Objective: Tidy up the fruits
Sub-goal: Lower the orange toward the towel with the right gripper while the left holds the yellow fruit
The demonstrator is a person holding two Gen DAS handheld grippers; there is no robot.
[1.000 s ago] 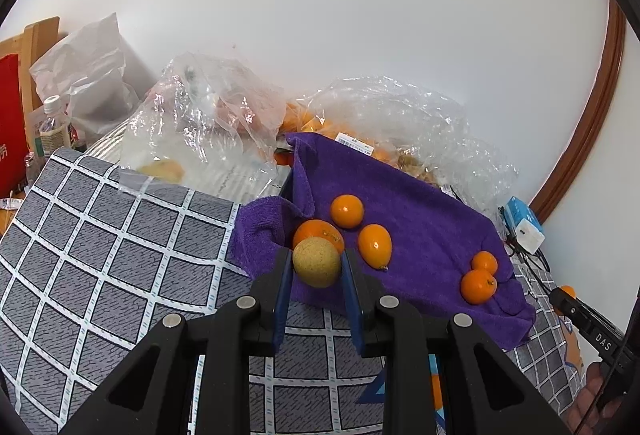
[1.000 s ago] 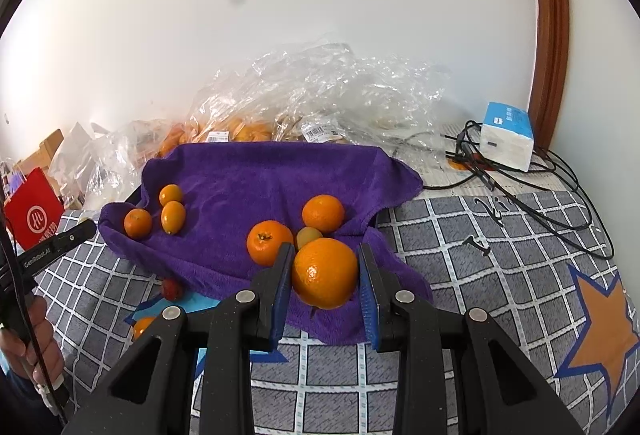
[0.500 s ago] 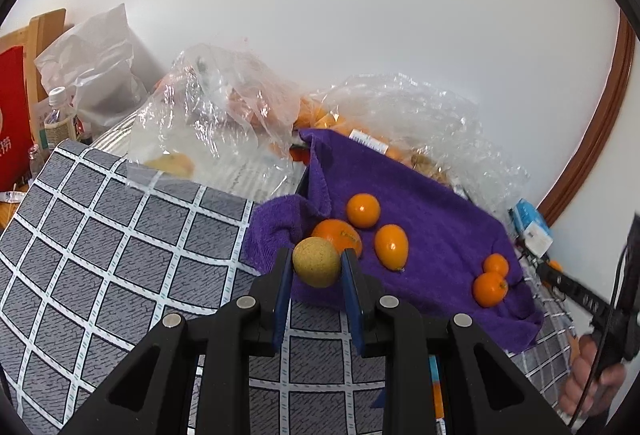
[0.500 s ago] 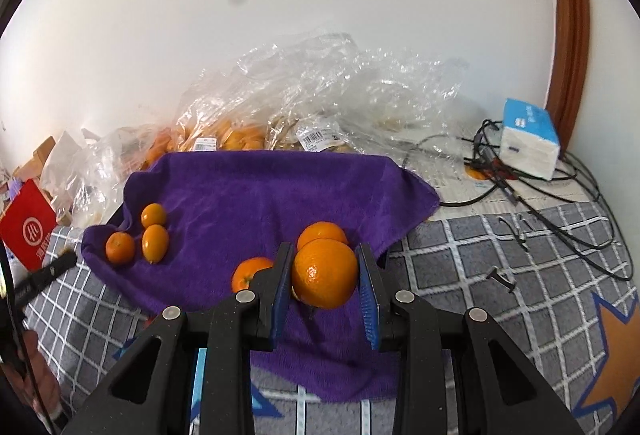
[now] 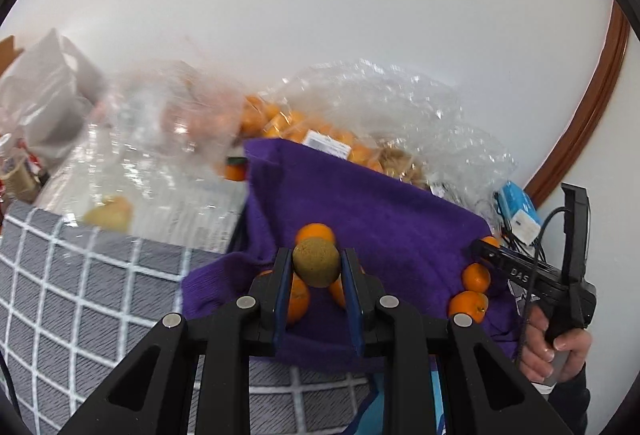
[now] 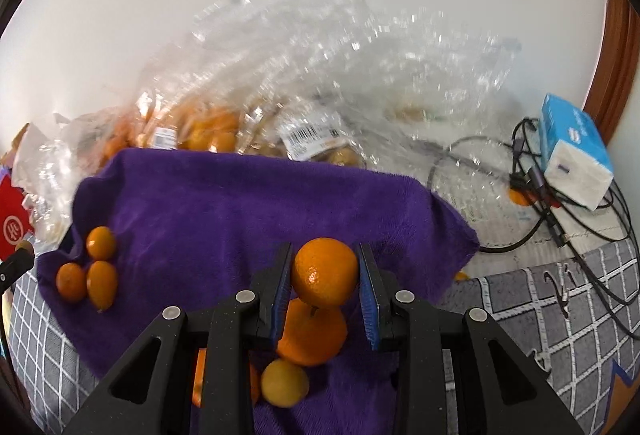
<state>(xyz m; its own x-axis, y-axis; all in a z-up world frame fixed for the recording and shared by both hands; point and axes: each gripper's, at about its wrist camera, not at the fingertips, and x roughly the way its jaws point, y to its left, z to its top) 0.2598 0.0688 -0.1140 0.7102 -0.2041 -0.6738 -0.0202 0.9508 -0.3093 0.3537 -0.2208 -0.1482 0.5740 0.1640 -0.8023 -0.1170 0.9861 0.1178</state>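
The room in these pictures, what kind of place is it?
Probably a room in a home, not a shop or a lab. A purple towel lies on a grey checked cover, with plastic grocery bags against a white wall, and a tissue box among charging cables.

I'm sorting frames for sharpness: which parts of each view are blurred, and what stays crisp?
Left wrist view: clear plastic bags smeared, held round yellow-green fruit sharp. Right wrist view: crinkled plastic wrap streaked, held round orange crisp. Both bend at the fisheye rim.
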